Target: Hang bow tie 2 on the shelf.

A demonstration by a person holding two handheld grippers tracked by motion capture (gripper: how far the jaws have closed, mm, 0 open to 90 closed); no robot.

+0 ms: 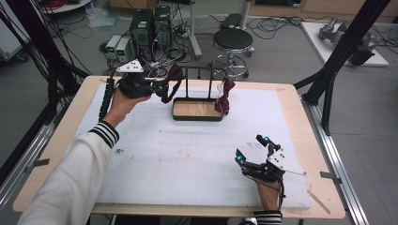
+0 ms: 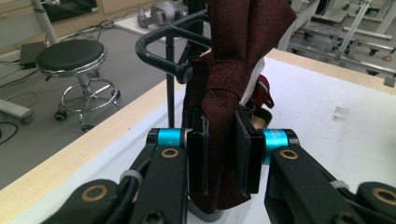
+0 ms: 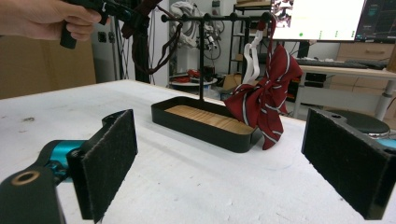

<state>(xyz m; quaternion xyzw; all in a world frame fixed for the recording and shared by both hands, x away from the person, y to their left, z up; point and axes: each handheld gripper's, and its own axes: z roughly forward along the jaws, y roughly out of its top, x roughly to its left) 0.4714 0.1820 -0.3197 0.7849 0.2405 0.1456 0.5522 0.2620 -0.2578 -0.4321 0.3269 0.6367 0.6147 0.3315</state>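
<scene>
Bench (image 1: 197, 154) with white mat; at its far middle stands the black T-shaped stand (image 1: 197, 108), the landmark here. At the stand's left bar end, the left gripper (image 1: 158, 87) has its jaws clamped on a dark red necktie (image 2: 224, 88) draped there. A striped red bow tie (image 3: 262, 105) hangs from the right end. The right gripper (image 1: 252, 149) waits well in front of the stand, jaws apart. Risk: a sideways pull may snag the necktie on the bar and tip the light stand, shaking the bow tie loose.

Open white mat (image 1: 187, 154) before right tongs (image 1: 253, 149), black stand (image 1: 197, 110) blocking beyond
</scene>
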